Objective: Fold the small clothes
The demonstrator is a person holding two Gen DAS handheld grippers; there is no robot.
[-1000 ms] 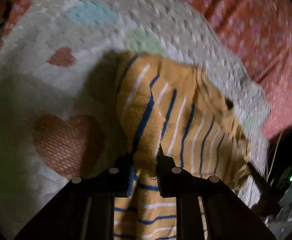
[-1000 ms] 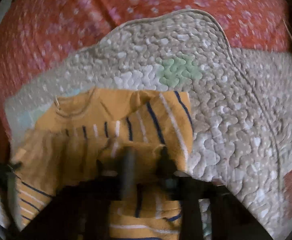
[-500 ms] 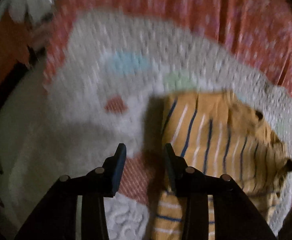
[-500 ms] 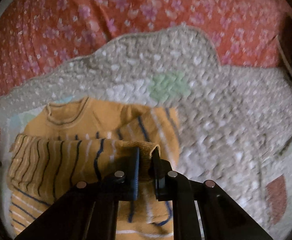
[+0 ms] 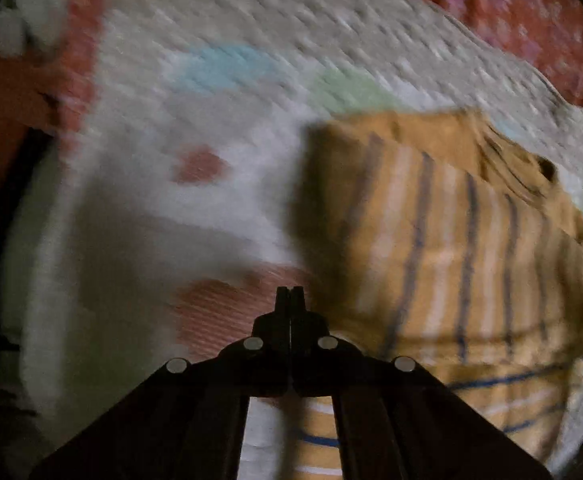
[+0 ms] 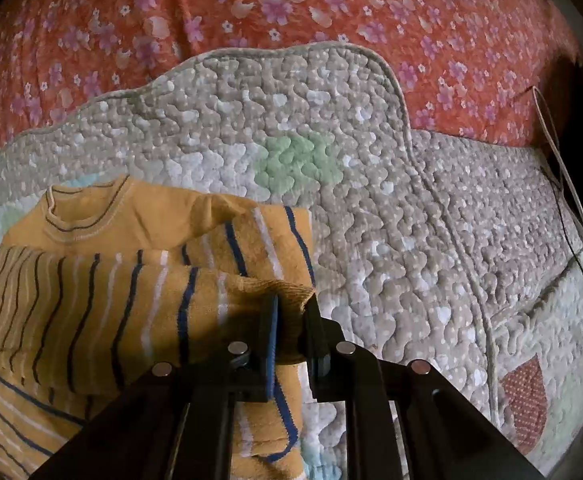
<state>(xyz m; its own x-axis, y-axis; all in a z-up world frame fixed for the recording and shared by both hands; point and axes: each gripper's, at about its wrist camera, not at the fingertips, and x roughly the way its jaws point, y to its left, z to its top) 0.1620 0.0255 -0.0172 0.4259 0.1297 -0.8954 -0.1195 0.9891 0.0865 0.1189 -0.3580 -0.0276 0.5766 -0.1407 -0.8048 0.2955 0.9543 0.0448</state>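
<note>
A small mustard-yellow sweater with navy and white stripes lies partly folded on a quilted mat. My right gripper is shut on the sweater's ribbed cuff, held just above the folded body. In the left wrist view the sweater lies to the right, blurred. My left gripper is shut and empty, over a red heart patch on the mat, just left of the sweater's edge.
The mat has blue, green and red heart patches and lies on an orange floral bedspread. A white cable runs down the right edge. Dark gaps border the bed at far left and right.
My left gripper let go of the sweater, moved left off it and closed empty. My right gripper stays shut on the cuff and has carried it slightly right.
</note>
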